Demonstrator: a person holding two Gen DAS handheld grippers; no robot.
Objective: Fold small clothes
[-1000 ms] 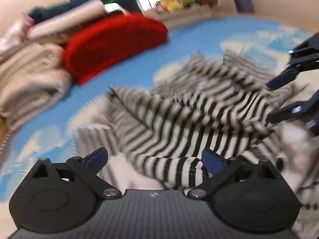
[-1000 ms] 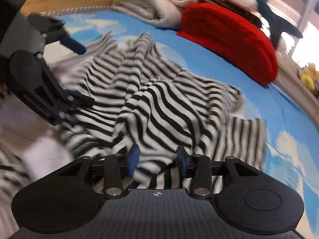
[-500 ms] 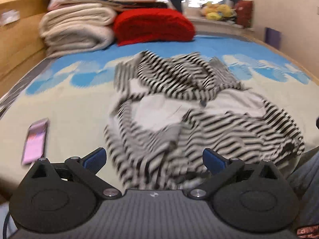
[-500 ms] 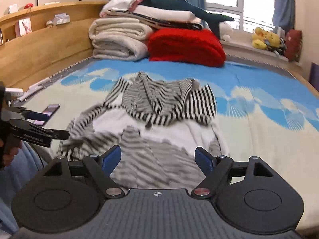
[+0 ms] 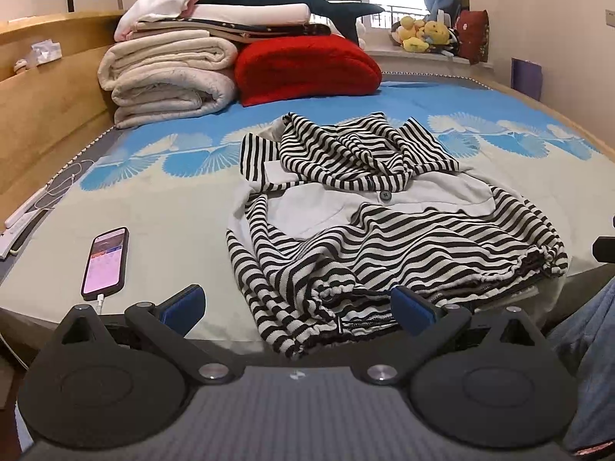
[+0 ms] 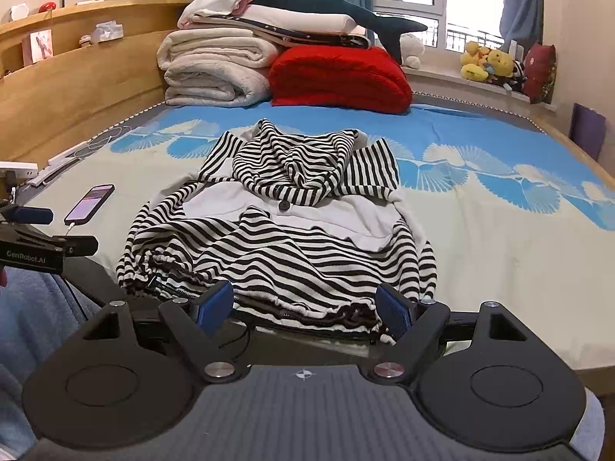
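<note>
Two handheld matte-black plastic left gripper [image 5: 298, 309] and right gripper [image 6: 303, 307] units fill the lower frame of each wrist view, each with a grey carbon-weave centre plate bearing a small white compass-like mark, twin round black side housings, silver pivot screws and blue rubber-padded fingertips [image 5: 183, 304]. At the left edge of the right wrist view, white "GenRobot.AI" lettering [image 6: 26, 259] marks a black bar. Blue denim trouser legs [image 6: 34, 330] show at lower left.
</note>
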